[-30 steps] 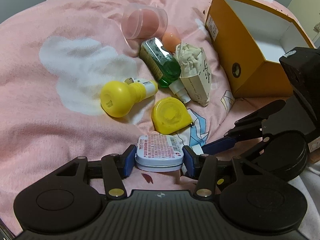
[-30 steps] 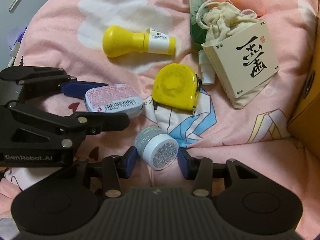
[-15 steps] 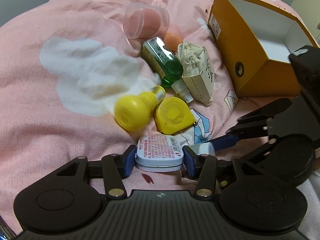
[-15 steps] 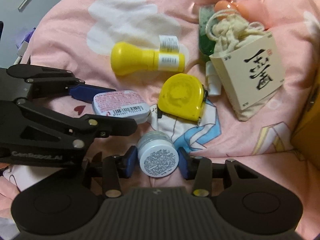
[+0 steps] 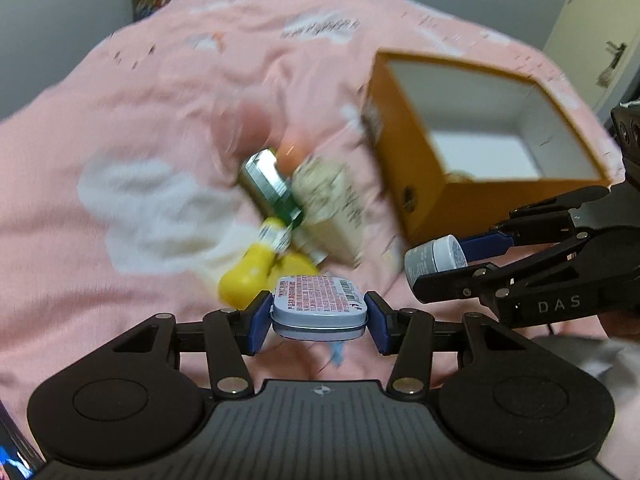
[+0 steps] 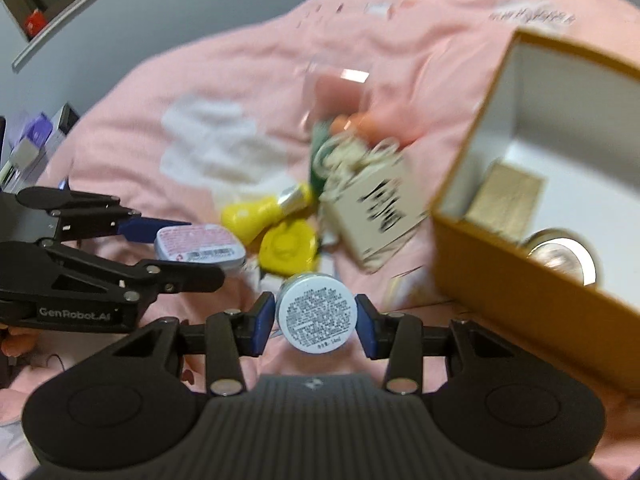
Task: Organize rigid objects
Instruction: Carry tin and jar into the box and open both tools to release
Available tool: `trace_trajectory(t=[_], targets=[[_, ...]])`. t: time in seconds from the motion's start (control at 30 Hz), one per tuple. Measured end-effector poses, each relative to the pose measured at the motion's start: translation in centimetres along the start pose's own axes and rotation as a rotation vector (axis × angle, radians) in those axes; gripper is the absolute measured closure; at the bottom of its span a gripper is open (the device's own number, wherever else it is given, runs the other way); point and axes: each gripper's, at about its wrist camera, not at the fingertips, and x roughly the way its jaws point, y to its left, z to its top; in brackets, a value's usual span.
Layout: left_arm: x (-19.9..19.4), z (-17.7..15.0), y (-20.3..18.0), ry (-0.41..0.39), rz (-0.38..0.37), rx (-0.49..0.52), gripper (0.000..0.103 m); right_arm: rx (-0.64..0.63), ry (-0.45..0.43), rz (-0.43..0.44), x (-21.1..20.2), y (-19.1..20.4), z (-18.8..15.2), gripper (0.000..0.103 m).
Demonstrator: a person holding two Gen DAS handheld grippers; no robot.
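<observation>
— Two hand-held grippers, both loaded?
— Yes: left hand-held gripper (image 5: 319, 315) clamps a flat mint tin (image 5: 319, 311), right hand-held gripper (image 6: 316, 317) clamps a small round jar (image 6: 316, 317), both above the pink bed (image 5: 100, 128) near the orange box (image 5: 416, 184)

A flat silver tin (image 5: 319, 312) with a pink printed label is clamped level in the left tool (image 5: 318, 322), lifted off the pink bedspread; a small round jar (image 6: 317, 316), its white labelled base facing the camera, is pinched in the right tool (image 6: 316, 320), beside an open orange box (image 6: 520, 264).
</observation>
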Motion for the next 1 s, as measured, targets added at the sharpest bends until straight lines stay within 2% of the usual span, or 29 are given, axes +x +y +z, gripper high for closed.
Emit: trace_trajectory(t=[0.17, 0.3, 0.47, 0.57, 0.67, 0.73, 0.83, 0.9, 1.0], targets=[[-1.7, 2.6, -2.6, -0.098, -0.071, 0.086, 0.046, -0.027, -0.065, -0.072, -4.8, -0.9, 0.5, 0.060], [-1.7, 5.1, -5.2, -0.141, -0.144, 0.178, 0.046, -0.007, -0.098, -0.148, -8.0, -2.8, 0.8, 0.060], [-0.2, 9.4, -8.8, -0.176, -0.173, 0.292, 0.046, 0.023, -0.120, -0.259, -10.3, -6.1, 1.9, 0.060], [2.8, 11.7, -10.9, -0.150, -0.189, 0.381, 0.046, 0.043, -0.106, -0.308, -10.3, -8.6, 2.5, 0.060], [6.5, 13.1, -12.1, -0.119, -0.163, 0.450, 0.046, 0.060, -0.076, -0.352, -9.6, -11.1, 3.2, 0.060], [8.8, 13.9, -12.3, -0.086, -0.146, 0.454, 0.046, 0.073, -0.049, -0.378, -8.5, -12.7, 3.7, 0.060], [12.3, 15.0, -12.3, -0.027, -0.134, 0.453, 0.046, 0.100, -0.014, -0.379, -6.9, -14.8, 4.3, 0.060], [13.9, 15.3, -12.5, 0.006, -0.132, 0.488, 0.046, 0.113, 0.006, -0.370, -6.0, -16.0, 4.6, 0.060], [16.0, 15.5, -13.2, 0.044, -0.090, 0.558, 0.046, 0.120, 0.031, -0.361, -5.0, -17.3, 4.9, 0.060]])
